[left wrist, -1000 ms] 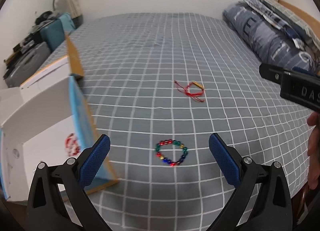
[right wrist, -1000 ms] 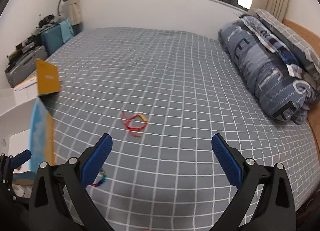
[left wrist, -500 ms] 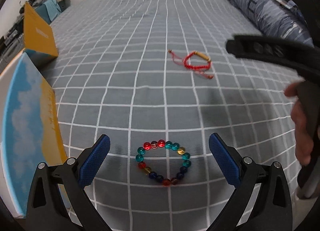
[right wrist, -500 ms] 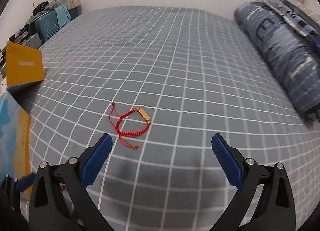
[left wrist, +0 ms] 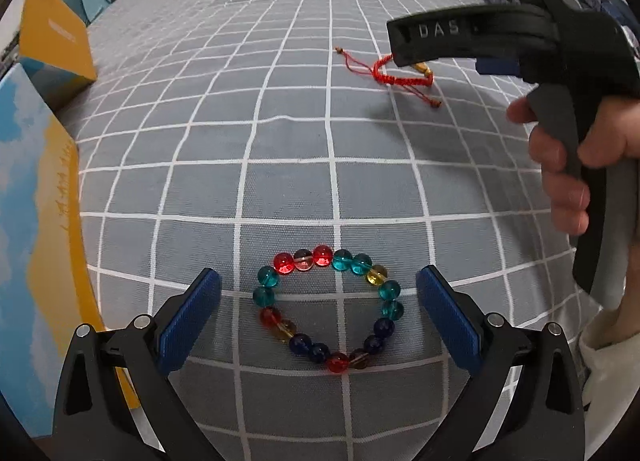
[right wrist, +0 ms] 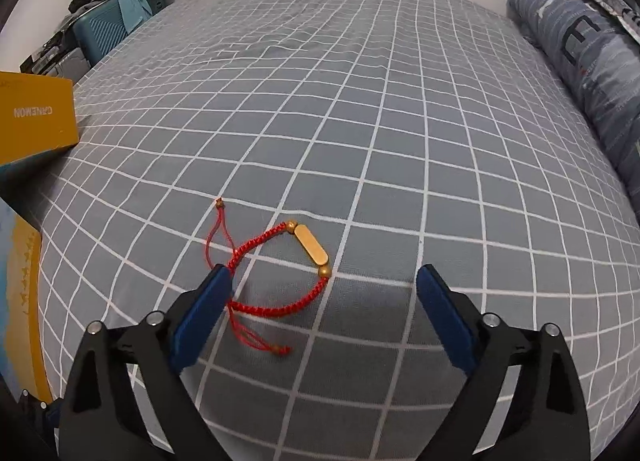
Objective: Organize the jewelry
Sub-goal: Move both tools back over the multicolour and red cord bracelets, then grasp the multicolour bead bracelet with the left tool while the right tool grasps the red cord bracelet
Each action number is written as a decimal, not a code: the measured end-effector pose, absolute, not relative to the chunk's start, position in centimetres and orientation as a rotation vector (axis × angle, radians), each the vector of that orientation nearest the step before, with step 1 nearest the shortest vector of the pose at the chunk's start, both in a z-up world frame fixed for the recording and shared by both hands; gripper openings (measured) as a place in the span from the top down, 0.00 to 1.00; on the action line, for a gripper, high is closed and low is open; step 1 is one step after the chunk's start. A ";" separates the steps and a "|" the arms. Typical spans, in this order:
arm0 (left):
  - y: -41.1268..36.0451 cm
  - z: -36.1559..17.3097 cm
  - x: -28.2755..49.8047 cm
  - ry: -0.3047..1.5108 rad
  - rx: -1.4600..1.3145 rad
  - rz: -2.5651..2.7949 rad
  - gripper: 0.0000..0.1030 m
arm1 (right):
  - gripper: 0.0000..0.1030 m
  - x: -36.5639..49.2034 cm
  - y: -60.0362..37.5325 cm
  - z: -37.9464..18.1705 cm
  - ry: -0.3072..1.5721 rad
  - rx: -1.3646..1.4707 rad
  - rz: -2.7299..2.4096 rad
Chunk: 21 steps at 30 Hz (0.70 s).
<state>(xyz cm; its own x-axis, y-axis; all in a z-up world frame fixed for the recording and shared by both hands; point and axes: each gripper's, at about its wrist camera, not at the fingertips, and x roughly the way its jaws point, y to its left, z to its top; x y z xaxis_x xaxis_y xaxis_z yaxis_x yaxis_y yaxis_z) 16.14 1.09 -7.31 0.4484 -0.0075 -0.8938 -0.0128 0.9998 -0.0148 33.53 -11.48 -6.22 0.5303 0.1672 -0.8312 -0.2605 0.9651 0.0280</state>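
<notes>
A bracelet of coloured glass beads (left wrist: 362, 263) lies flat on the grey checked bedspread (left wrist: 288, 149). My left gripper (left wrist: 318, 311) is open, low over it, with the bead ring between the blue pads. A red braided cord bracelet with a gold bar (right wrist: 310, 247) lies farther up the bed; it also shows in the left wrist view (left wrist: 400, 79). My right gripper (right wrist: 322, 311) is open just above the cord bracelet, its left pad (right wrist: 208, 309) over the knotted side. The right gripper's body (left wrist: 520, 41) shows in the left wrist view, held by a hand.
An open box with a blue and yellow printed side (left wrist: 36, 229) stands at the left. Its yellow flap (right wrist: 36, 117) stands up farther back. Rolled blue bedding (right wrist: 592, 73) lies along the right. A suitcase and clutter (right wrist: 104, 33) sit beyond the bed's far left corner.
Both grippers have come down and forward: the left now straddles the bead bracelet, the right now hangs over the red cord bracelet. Both stay open. The bracelets have not moved.
</notes>
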 end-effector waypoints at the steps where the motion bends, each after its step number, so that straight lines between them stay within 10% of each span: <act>1: 1.2 -7.5 16.2 1.106 -0.021 0.001 0.06 | 0.18 33.7 -11.4 -6.3 0.983 -0.098 0.263; 12: 1.0 -7.8 15.5 1.117 0.002 0.000 0.11 | 0.50 34.8 -10.8 -8.0 0.999 -0.096 0.255; 21: 0.5 -7.1 14.8 1.113 0.017 -0.022 0.44 | 0.90 34.6 -10.7 -8.0 1.015 -0.119 0.253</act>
